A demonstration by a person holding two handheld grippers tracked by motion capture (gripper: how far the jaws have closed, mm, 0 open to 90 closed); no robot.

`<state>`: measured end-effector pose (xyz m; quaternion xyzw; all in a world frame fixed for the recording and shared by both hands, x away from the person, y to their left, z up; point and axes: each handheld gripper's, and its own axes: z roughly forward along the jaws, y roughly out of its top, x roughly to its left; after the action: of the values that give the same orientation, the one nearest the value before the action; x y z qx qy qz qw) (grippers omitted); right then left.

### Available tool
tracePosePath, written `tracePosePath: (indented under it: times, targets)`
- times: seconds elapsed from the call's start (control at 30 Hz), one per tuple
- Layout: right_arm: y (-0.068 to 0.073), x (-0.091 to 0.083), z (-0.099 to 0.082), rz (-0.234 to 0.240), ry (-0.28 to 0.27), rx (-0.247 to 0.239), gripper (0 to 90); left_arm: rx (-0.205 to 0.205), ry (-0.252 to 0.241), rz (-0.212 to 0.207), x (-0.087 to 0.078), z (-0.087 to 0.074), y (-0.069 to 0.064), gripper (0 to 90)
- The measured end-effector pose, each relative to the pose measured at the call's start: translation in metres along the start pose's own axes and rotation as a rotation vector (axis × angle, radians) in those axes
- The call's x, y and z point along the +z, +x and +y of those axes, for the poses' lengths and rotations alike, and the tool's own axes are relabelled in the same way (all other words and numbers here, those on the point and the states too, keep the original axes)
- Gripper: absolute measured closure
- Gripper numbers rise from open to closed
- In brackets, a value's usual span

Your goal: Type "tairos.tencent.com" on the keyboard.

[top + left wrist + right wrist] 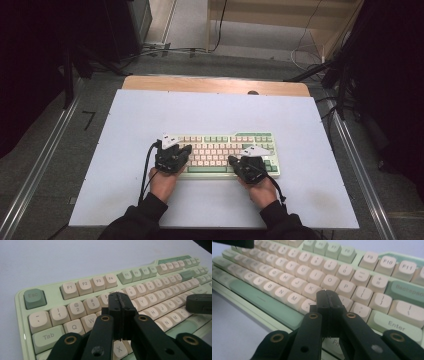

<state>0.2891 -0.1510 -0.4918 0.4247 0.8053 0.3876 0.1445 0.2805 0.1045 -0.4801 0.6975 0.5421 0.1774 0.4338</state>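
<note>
A pale green keyboard with cream and green keycaps lies in the middle of the white table mat. My left gripper hovers over its left end, jaws shut with nothing between them; in the left gripper view its tips sit above the keys near E and R on the keyboard. My right gripper is over the lower right part, also shut and empty. In the right gripper view its tips hang above the keys near K and L of the keyboard. Whether either tip touches a key is unclear.
The white mat covers a wooden table. Metal rails run along both sides, and cables lie on the floor beyond the far edge. Dark equipment stands at left and right.
</note>
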Motion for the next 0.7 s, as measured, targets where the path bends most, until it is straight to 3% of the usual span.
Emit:
tracePosePath:
  times: [0.27, 0.7]
  targets:
    - [0.004, -0.002, 0.006, 0.013, -0.031, 0.001, 87.3, 0.009, 0.002, -0.007, -0.003, -0.001, -0.002, 90.0]
    - [0.009, 0.008, 0.018, 0.026, -0.047, -0.009, 87.2, 0.041, 0.038, -0.026, -0.003, -0.01, -0.014, 90.0]
